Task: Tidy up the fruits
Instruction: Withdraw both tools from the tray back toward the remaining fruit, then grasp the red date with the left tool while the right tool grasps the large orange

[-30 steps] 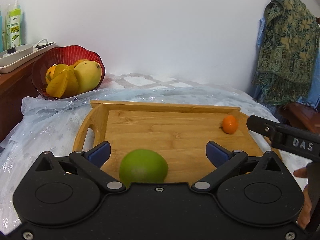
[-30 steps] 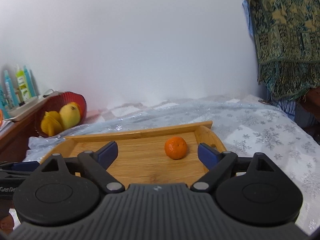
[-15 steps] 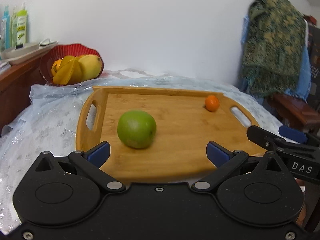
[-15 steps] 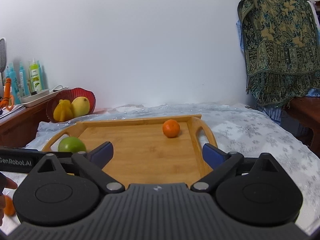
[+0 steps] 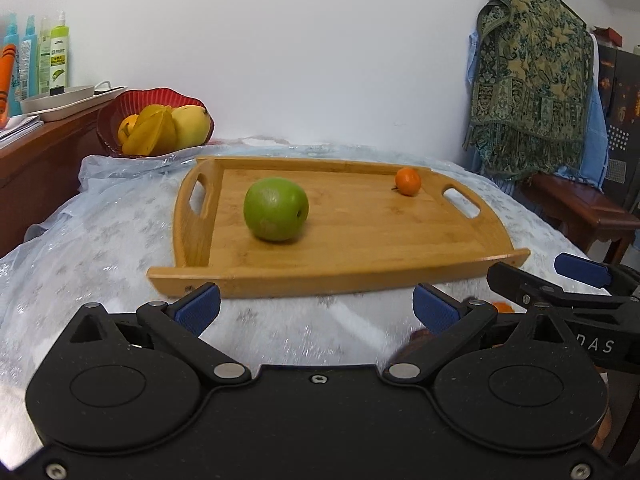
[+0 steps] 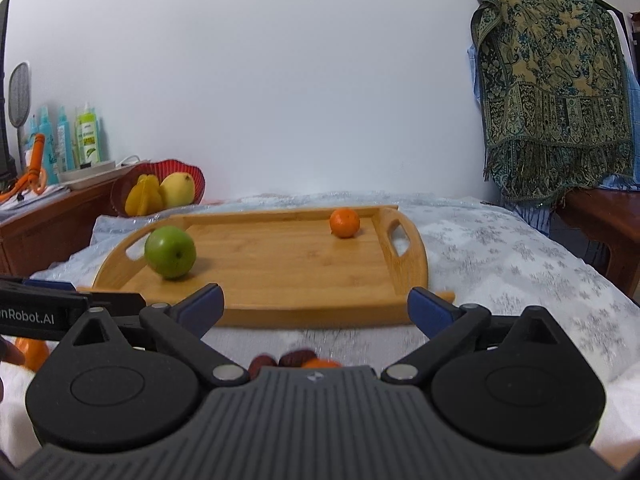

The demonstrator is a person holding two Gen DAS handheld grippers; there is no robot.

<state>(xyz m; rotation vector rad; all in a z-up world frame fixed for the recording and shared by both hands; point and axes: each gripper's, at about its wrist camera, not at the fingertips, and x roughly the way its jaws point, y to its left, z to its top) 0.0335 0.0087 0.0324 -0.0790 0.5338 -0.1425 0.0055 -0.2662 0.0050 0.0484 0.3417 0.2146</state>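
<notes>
I see both grippers pulled off the near edge of the wooden tray, over the table with its silvery cloth. The left gripper has its fingers spread wide with nothing between them. The right gripper is the same, released and empty.

On the tray lie a green apple toward the left handle and a small orange in the far right corner, well apart from each other. Both are round, so no long axis matters for a grasp.

What I judge important is below the right gripper: some dark red small fruits and an orange one beside them lie on the cloth, just under the front of its body, nearer than the tray. They are closer to the right hand than to the left, so I think the right one should tilt down for them. They are partly hidden, and I cannot tell their number.

A red bowl with yellow fruit stands far left.
</notes>
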